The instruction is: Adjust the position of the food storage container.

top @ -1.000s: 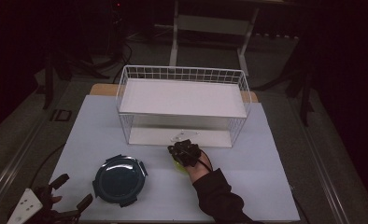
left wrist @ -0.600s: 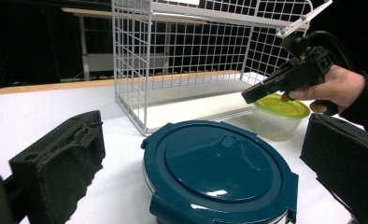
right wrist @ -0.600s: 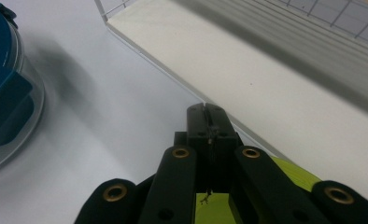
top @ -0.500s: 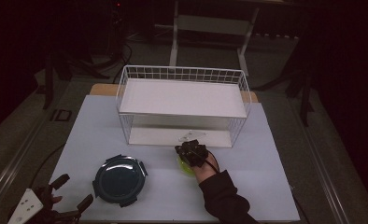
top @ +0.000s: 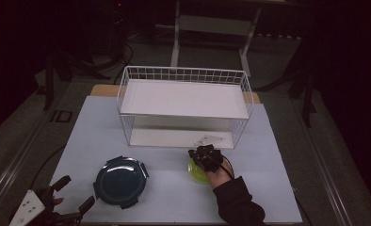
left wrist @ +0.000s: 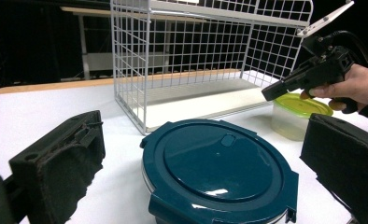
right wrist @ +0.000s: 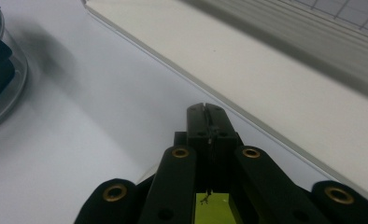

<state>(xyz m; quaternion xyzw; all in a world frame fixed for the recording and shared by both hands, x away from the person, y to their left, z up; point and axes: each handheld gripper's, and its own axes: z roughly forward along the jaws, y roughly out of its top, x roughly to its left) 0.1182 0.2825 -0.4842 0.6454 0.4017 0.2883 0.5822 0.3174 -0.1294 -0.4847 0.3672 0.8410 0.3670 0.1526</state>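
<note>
Dark room, white table (top: 127, 117) with a wire rack (top: 183, 106) at the back. Our right tongs (top: 198, 154) are closed with nothing in them, hovering over the small clear tub with the lime-green lid (left wrist: 300, 112) just in front of the rack. Left tongs (left wrist: 201, 163) sit wide open near the round teal-lidded container (top: 120, 181). The tub looks light, stiff and a bit slick, so we'd pinch it across the walls below the lid rim.

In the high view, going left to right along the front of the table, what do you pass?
Left gripper → round dark teal lidded container → small container with yellow-green lid, the right gripper above it.
</note>
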